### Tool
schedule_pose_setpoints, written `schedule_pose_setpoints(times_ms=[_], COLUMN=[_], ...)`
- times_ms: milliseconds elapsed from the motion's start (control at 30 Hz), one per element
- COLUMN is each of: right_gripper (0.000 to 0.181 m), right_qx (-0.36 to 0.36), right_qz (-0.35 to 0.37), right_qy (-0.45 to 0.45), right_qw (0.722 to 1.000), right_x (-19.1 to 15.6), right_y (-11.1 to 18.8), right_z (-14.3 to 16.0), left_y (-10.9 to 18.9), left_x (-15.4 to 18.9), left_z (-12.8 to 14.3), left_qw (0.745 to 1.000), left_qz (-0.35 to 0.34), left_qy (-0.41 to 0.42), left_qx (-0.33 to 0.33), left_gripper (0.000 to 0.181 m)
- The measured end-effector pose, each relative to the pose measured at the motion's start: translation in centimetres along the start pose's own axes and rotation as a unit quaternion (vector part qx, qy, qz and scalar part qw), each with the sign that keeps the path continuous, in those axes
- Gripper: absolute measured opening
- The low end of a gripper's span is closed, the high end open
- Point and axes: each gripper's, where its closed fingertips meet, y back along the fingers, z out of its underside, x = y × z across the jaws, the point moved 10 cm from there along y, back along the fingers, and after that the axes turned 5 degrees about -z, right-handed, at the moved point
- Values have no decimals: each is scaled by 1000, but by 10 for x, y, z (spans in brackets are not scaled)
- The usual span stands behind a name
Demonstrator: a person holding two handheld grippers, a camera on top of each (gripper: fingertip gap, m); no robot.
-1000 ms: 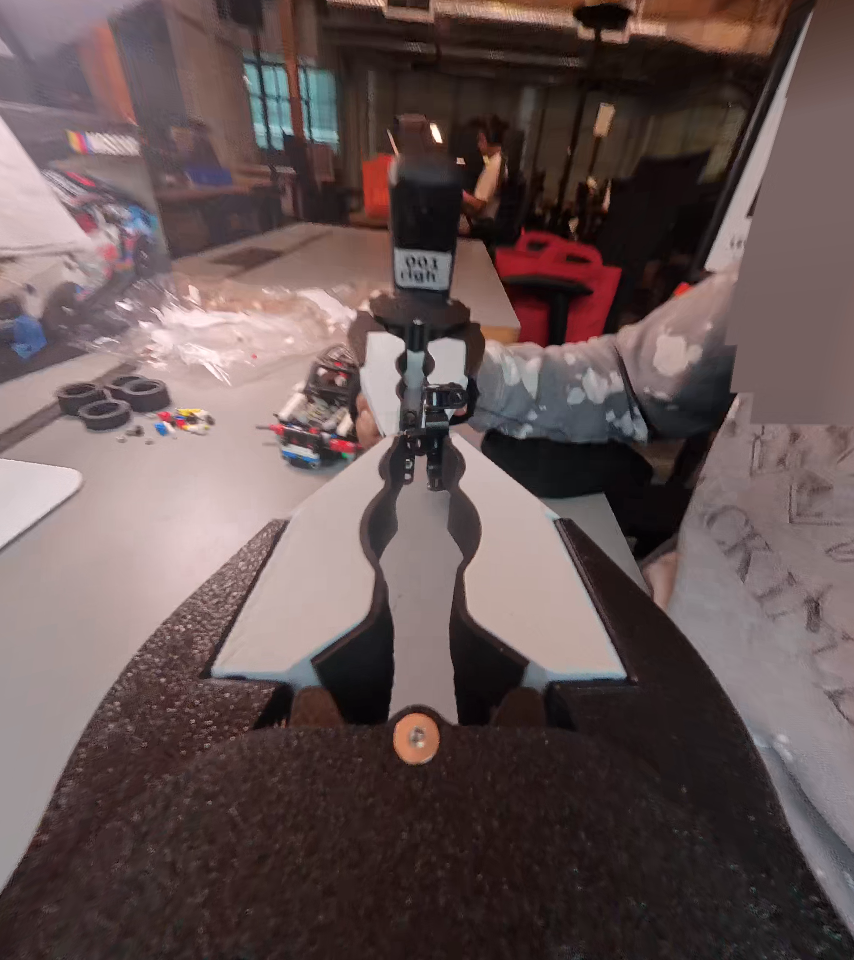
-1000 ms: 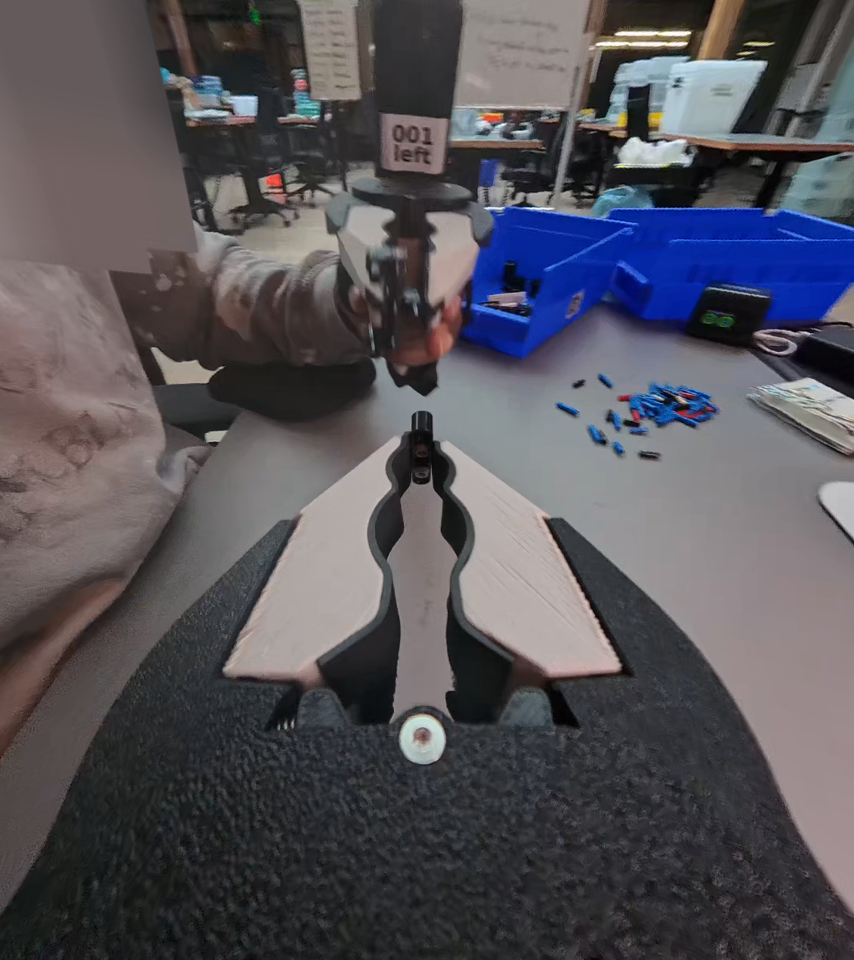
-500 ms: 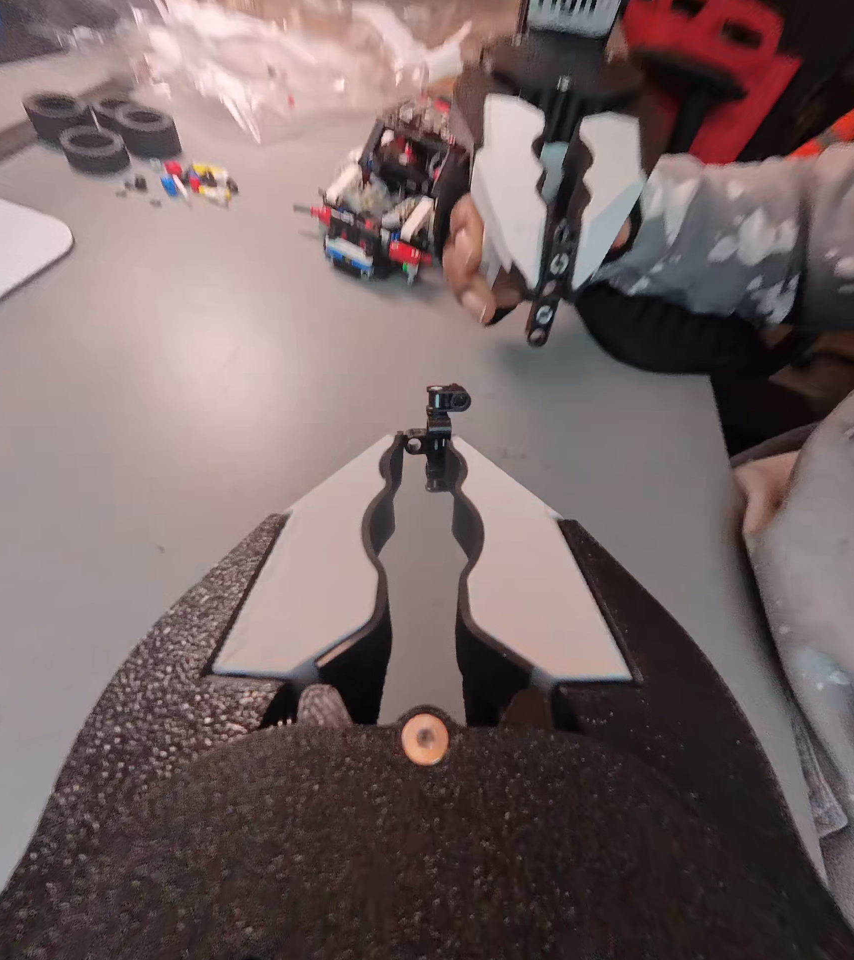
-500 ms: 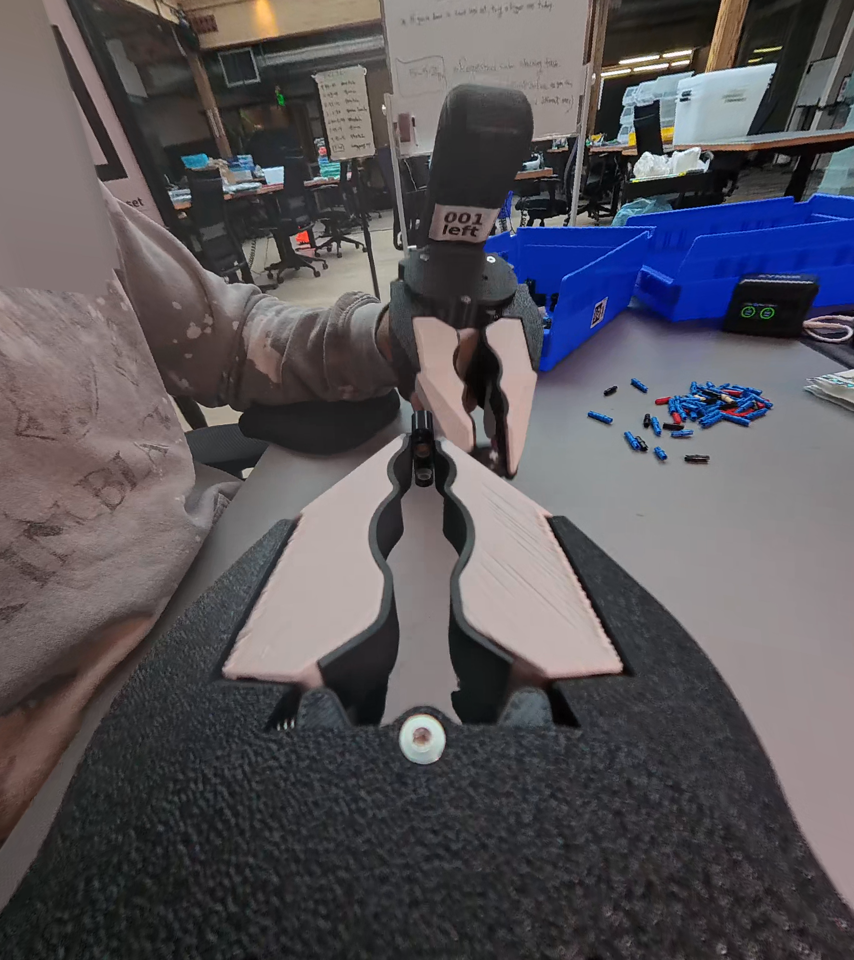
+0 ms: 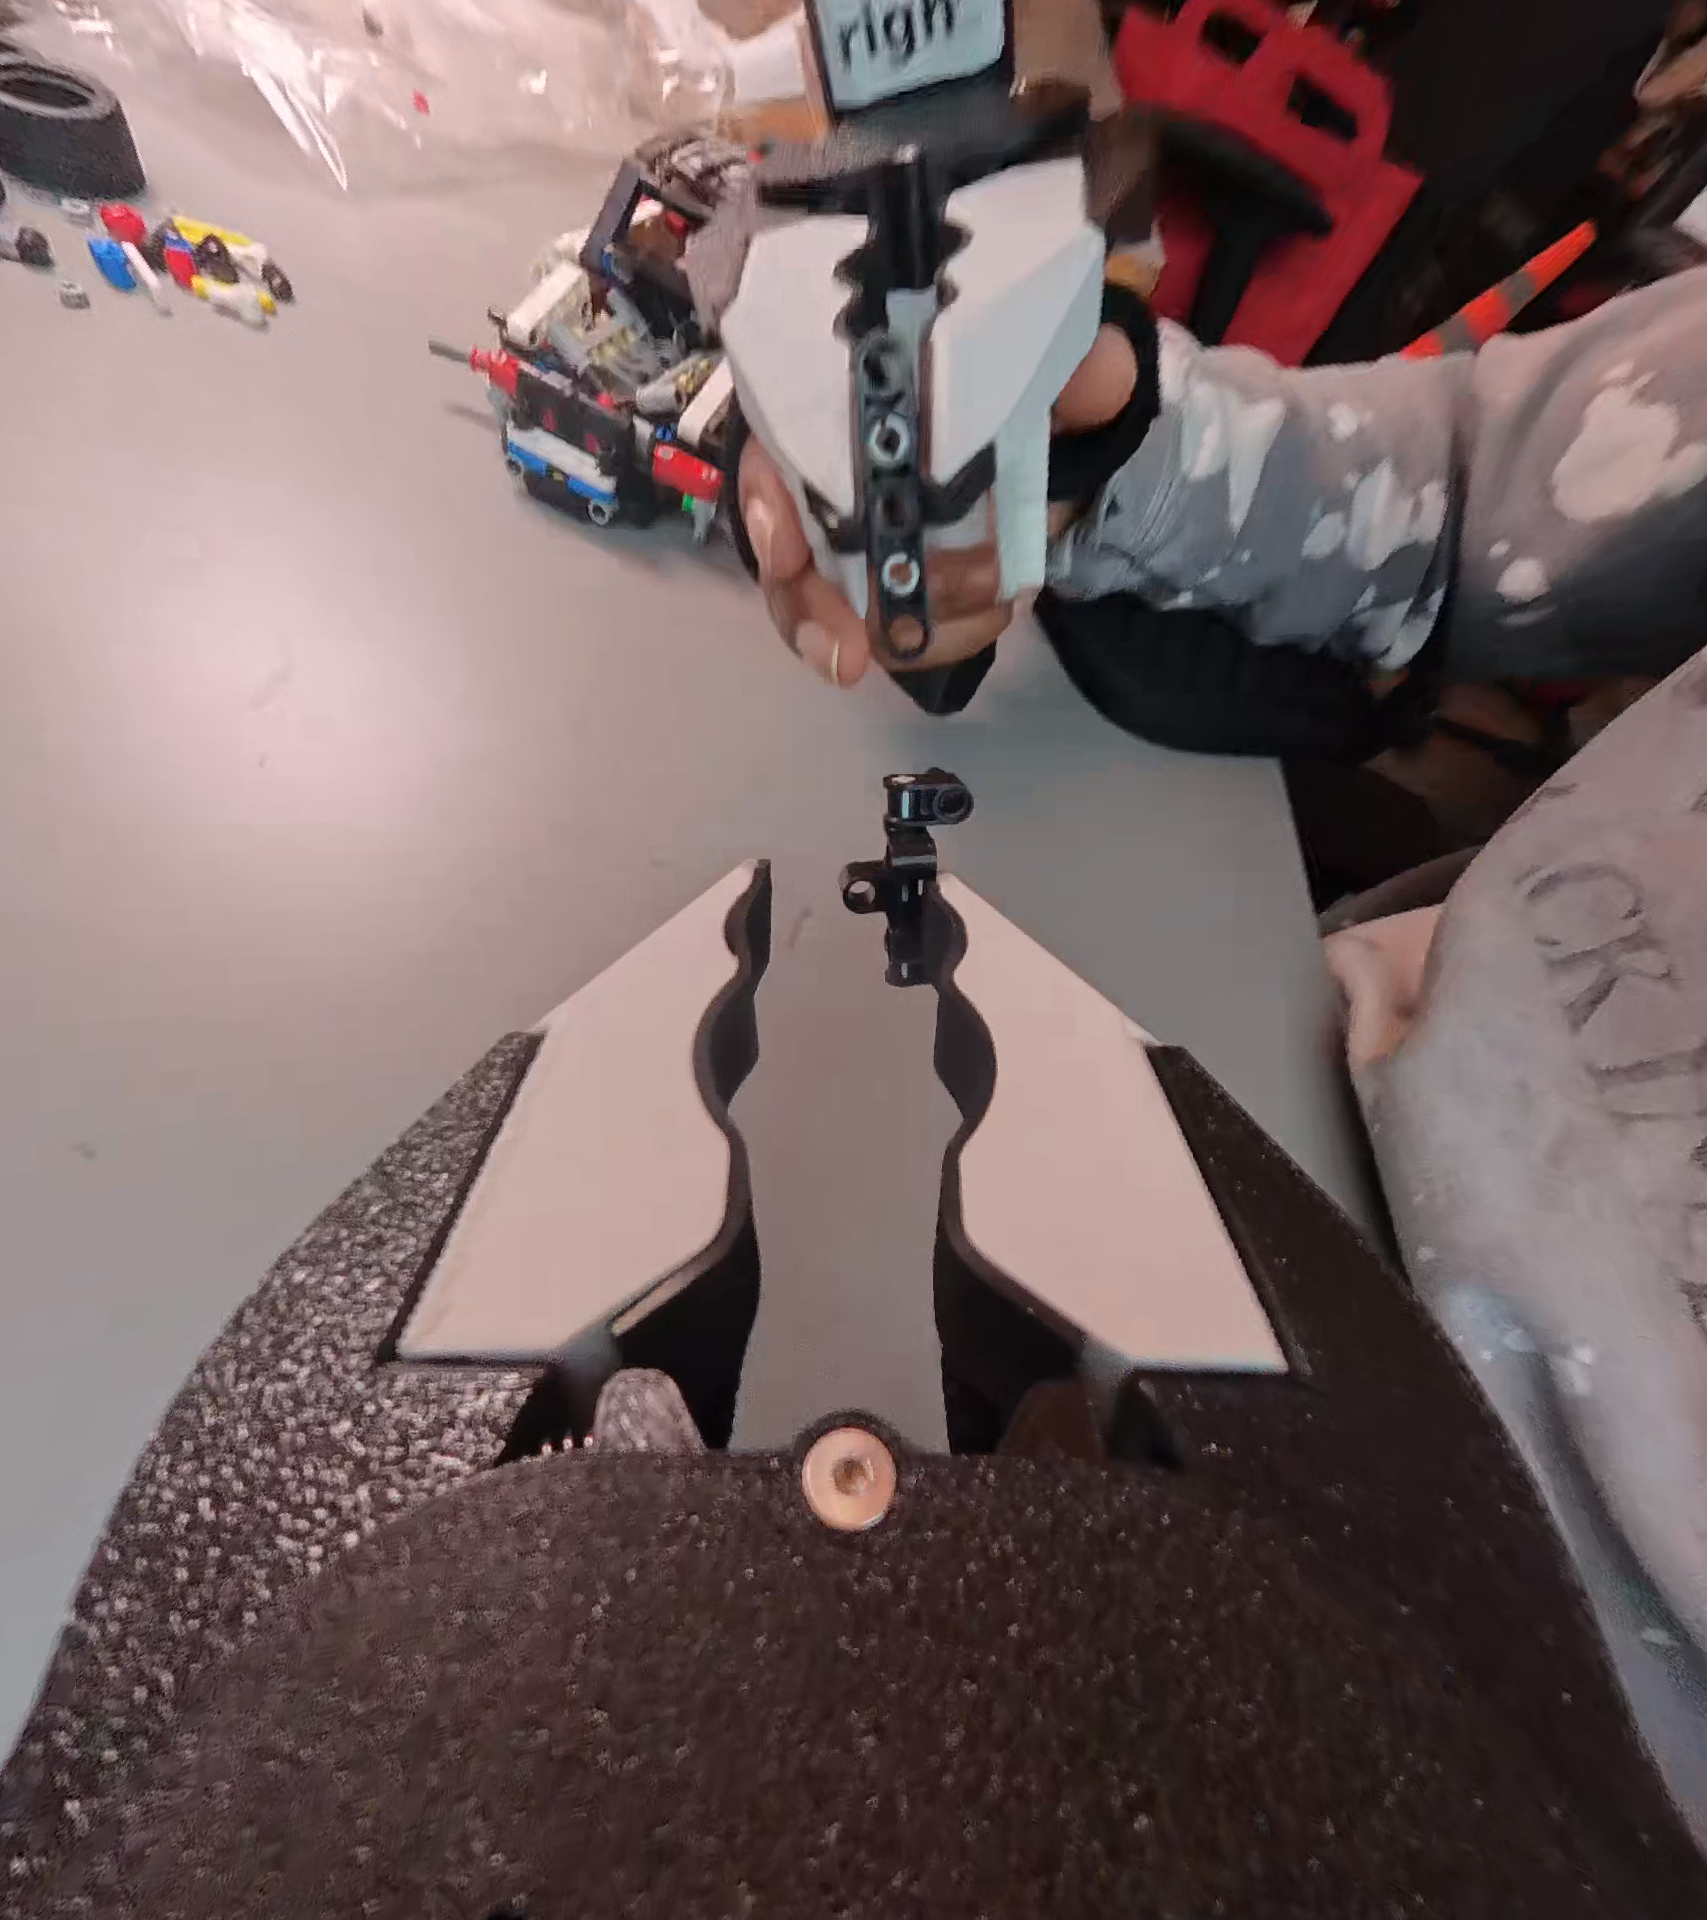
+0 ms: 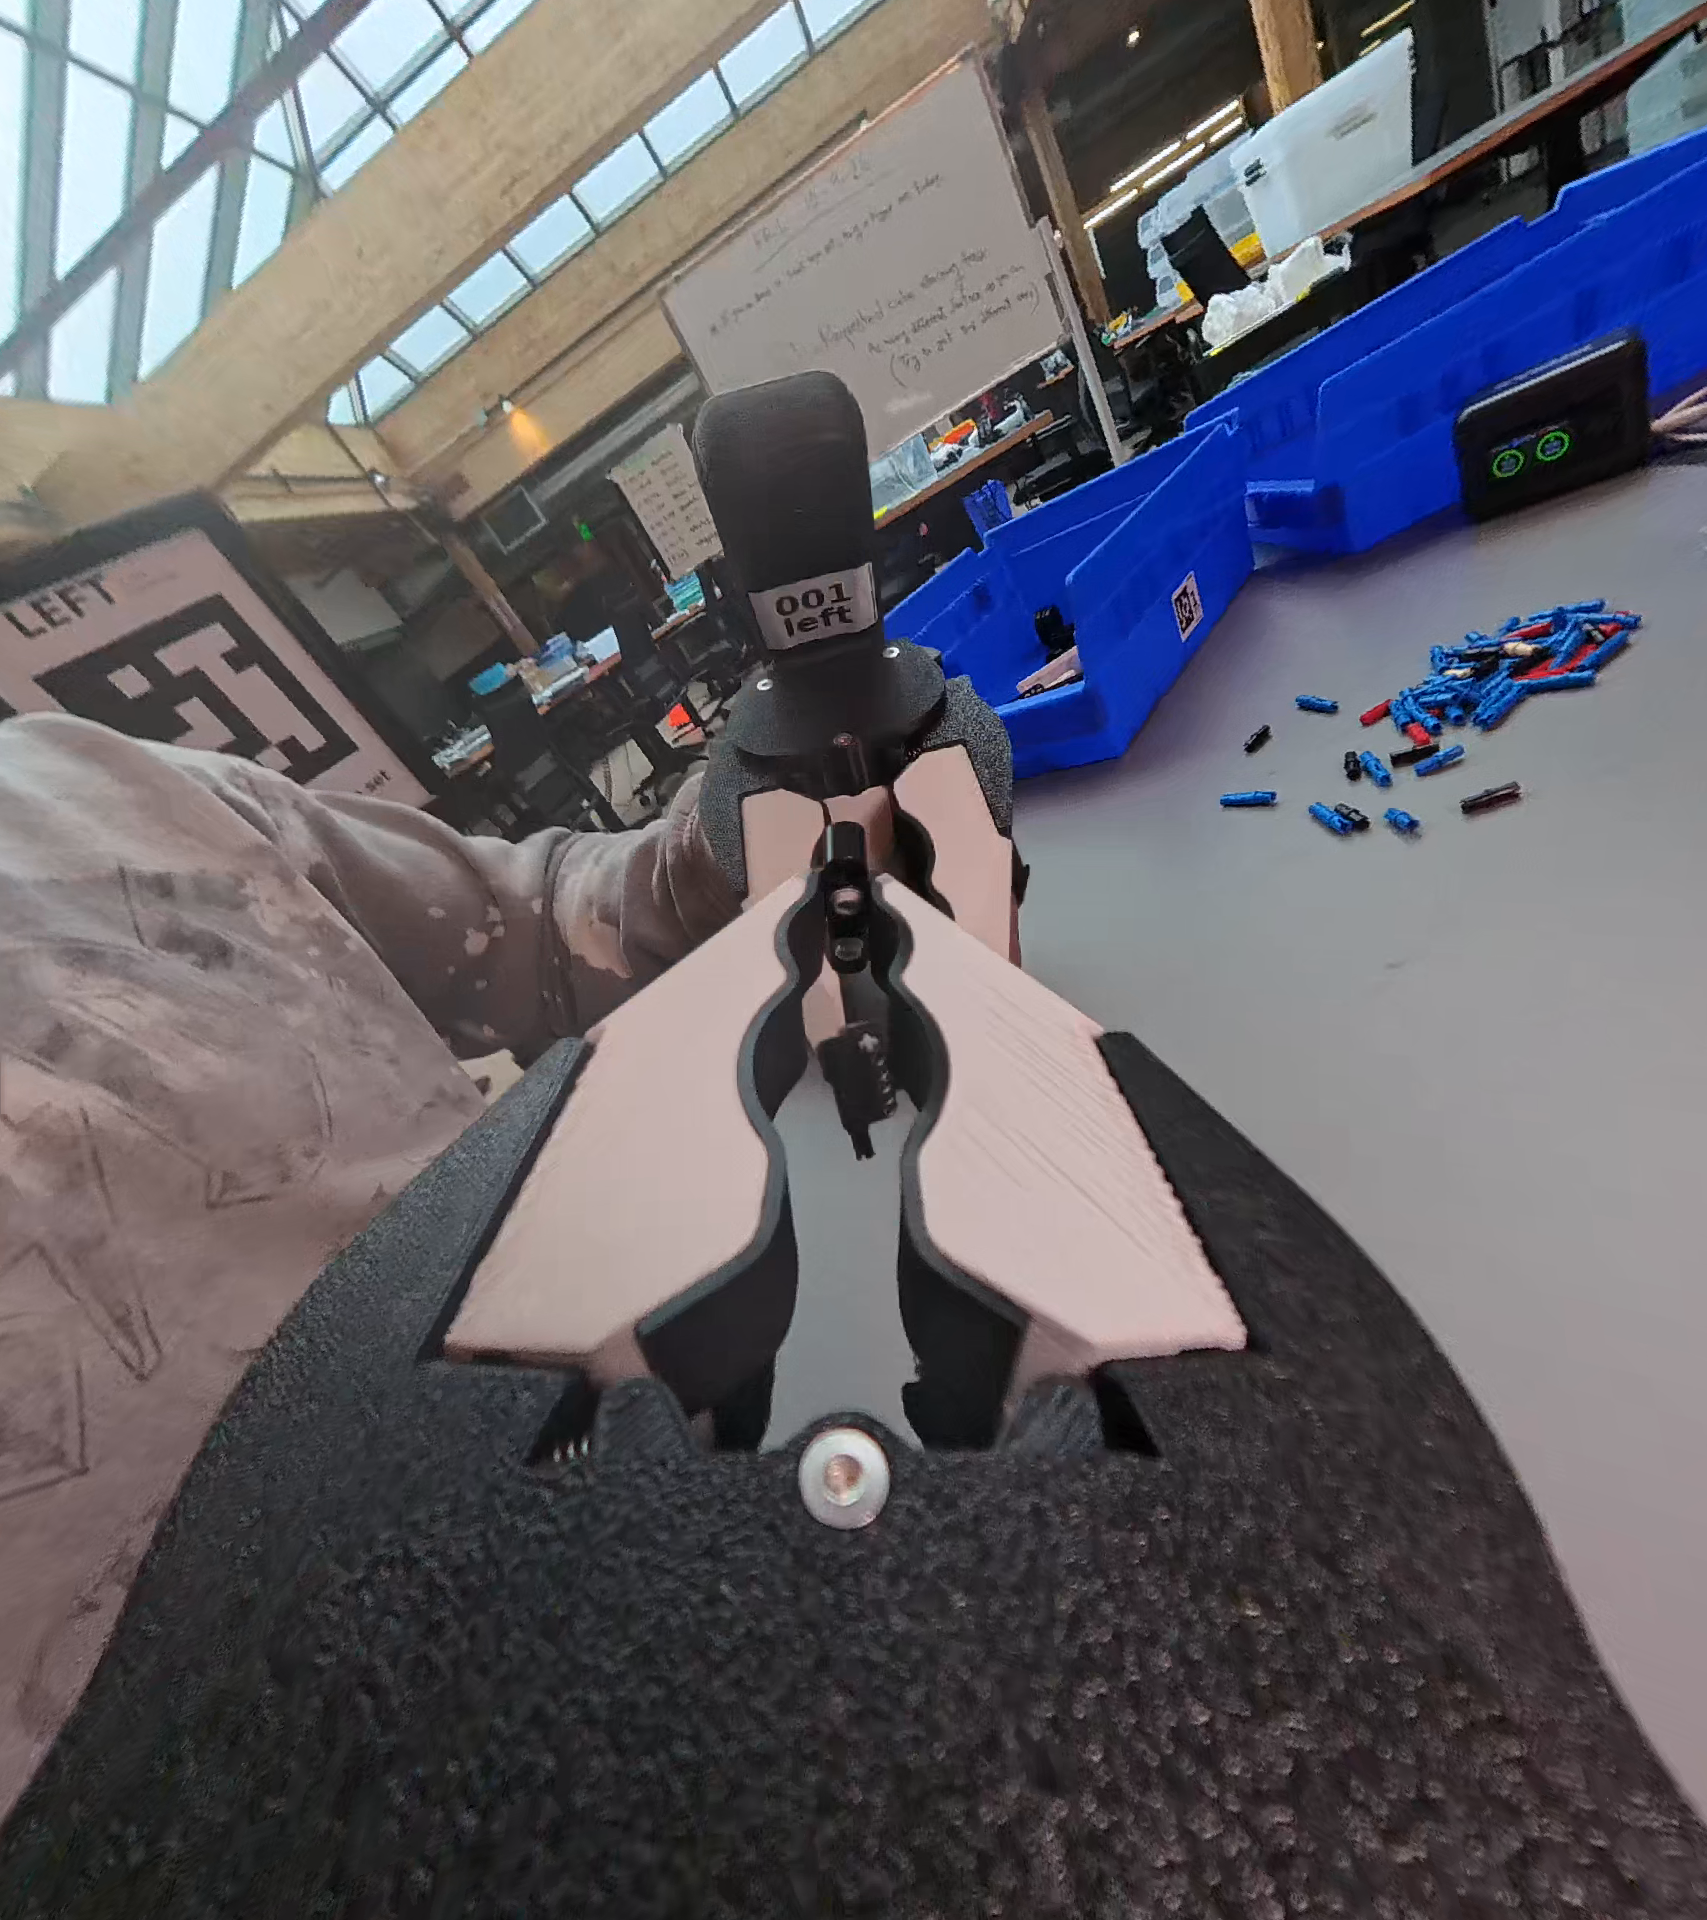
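Black connector piece [image 5: 916,883], small and knobbed, sits at the very tip of the left gripper [image 5: 851,878], touching the inner edge of one finger only. That gripper's jaws stand apart with a clear gap of grey table [image 5: 205,727] showing between them, so the piece is not clamped. Whether it rests on the table or merely clings to the finger cannot be told. The right gripper [image 6: 847,899] is closed tight on a black beam with holes [image 5: 893,468], which sticks out past its fingertips and points down toward the connector, near it but not touching. A person's hand [image 5: 797,561] grips the right tool from behind. Beyond lie a partly built brick model [image 5: 600,416], black tyres [image 5: 49,135] and a scatter of coloured small parts [image 5: 174,255]. The right wrist view shows a heap of blue pins [image 6: 1514,665] and blue bins [image 6: 1451,416] farther along the table. Risks, as a judgement: with only one finger in contact, any nudge from the beam or a tilt of the left tool could knock the connector loose or roll it away. The beam is held by a narrow pinch and could pivot if pushed endwise.
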Motion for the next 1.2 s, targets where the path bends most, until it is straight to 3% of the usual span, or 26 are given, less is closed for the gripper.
schedule_pose_setpoints(times_ms=[33, 200, 367, 500, 667, 733, 833, 933, 1067, 1133, 1200], right_gripper=[7, 7, 7, 7, 7, 7, 8, 26, 21, 21, 21], right_qx=[7, -15, -99, -78, -42, -38, -28, -28, -44, -77, -117], right_qz=[-2, 3, 33, 30, 30, 37, 52, 80, 120, 144, 163], right_qy=[-17, -54, 9, 1, 0, 12, 25, 40, 52, 74, 94], right_qw=[1000, 998, 994, 996, 999, 999, 998, 996, 990, 984, 975], right_x=[1, 8, 5, 5, 4, 4, 4, 6, 12, 14, 15], right_y=[-2, -10, -16, -14, -15, -17, -18, -13, -3, -4, -8], right_z=[1, 12, 20, 19, 15, 17, 15, 9, 5, 7, 12], left_y=[2, 3, 5, 4, 5, 5, 12, 43, 109, 143, 179], left_x=[0, -3, -10, -10, -2, -3, -5, -12, -19, -30, -41], left_z=[-3, -2, 1, 3, -5, -8, -12, -23, -32, -22, -4], left_qw=[1000, 1000, 1000, 1000, 997, 997, 998, 997, 985, 955, 898], left_qz=[12, 6, -9, 4, 43, 33, 13, -60, -169, -292, -411], left_qy=[10, 15, 23, 24, 30, 41, 46, 27, 27, 25, 23], left_qx=[16, 23, 13, 5, 50, 57, 52, 40, 21, -46, -153], left_gripper=[28, 22, 18, 21, 19, 7, 6, 6, 6, 6, 7])
